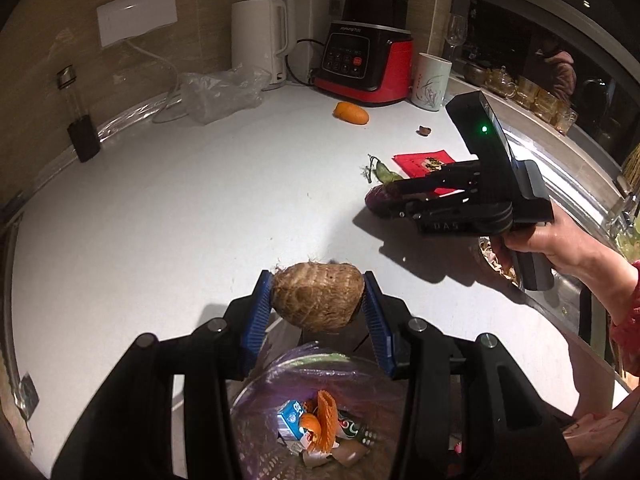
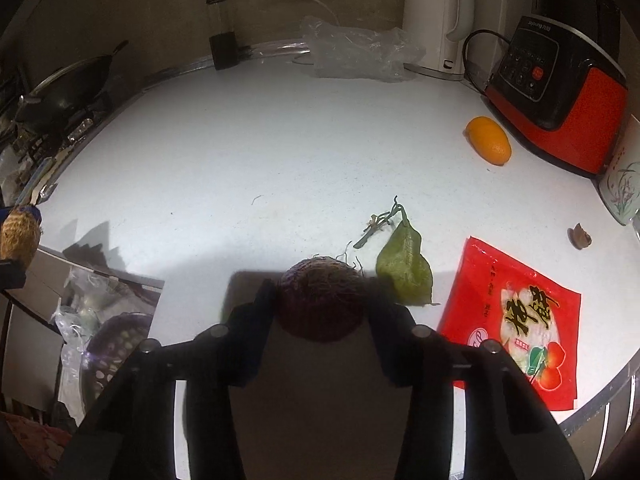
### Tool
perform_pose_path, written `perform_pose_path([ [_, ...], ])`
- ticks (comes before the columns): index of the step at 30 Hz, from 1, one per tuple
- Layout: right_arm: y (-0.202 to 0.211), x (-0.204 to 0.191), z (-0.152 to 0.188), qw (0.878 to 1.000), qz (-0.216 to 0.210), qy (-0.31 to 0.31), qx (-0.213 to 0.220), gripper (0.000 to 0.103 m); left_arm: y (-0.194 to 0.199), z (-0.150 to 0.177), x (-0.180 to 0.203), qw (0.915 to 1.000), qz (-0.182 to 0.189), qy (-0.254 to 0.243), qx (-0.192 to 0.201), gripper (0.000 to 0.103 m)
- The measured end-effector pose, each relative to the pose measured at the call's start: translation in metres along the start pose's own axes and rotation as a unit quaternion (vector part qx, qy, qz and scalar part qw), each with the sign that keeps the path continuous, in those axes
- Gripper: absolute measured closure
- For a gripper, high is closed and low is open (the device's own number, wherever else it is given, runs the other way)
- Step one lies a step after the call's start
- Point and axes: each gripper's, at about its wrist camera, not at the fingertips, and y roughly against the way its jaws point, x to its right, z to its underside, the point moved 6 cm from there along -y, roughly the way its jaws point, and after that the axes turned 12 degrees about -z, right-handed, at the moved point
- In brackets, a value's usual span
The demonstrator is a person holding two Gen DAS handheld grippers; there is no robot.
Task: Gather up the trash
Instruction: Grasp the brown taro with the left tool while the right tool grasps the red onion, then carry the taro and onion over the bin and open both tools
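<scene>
A white kitchen counter [image 1: 160,208] holds scattered scraps. At far left against the wall stands a small glass bottle [image 1: 74,96] with a dark base, then a crumpled clear plastic bag [image 1: 220,94], a white electric kettle [image 1: 262,36] and a red and black blender base [image 1: 366,64], with an orange citrus fruit [image 1: 352,113] lying just in front of it. In the near foreground the left gripper [image 1: 319,300] has its blue-padded jaws closed partway on a brown, hairy taro root [image 1: 318,295], held above the counter edge. Directly below it sits a purple-lined trash basket [image 1: 276,380], already containing a small blue carton, orange peel and wrappers. This step looks like carrying the root to the bin; the next move likely calls for parting the jaws so it drops inside. Further right, the right gripper [image 2: 322,308] is down at the counter with its jaws set either side of a dark purple, hairy round vegetable [image 2: 322,300]; whether they press on it cannot be told. Beside that lie a wilted green leaf [image 2: 404,270] with stems, then a red snack wrapper [image 2: 520,320], and a small brown scrap [image 2: 579,236] near a painted white cup [image 2: 624,184].
</scene>
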Motion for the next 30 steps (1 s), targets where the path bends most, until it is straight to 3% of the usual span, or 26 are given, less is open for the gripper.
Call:
perform_pose_path([
  [11, 0.038, -0.016, -0.002, 0.999, -0.01, -0.026, 0.029, 0.064, 0.028, 0.026, -0.017, 0.9988, -0.03, 0.04, 0.002, 0.059],
  [19, 0.047, -0.03, 0.009, 0.999, -0.009, -0.022, 0.023, 0.065, 0.037, 0.043, -0.025, 0.9976, -0.038, 0.058, -0.002, 0.059],
  [25, 0.052, -0.058, 0.019, 1.0, -0.015, 0.01, 0.006, 0.065, 0.038, 0.064, -0.03, 0.9962, -0.044, 0.074, -0.016, 0.059],
  [30, 0.064, -0.109, 0.027, 0.997, -0.049, 0.053, -0.004, 0.065, 0.043, 0.076, -0.035, 0.9953, -0.049, 0.081, -0.021, 0.059],
])
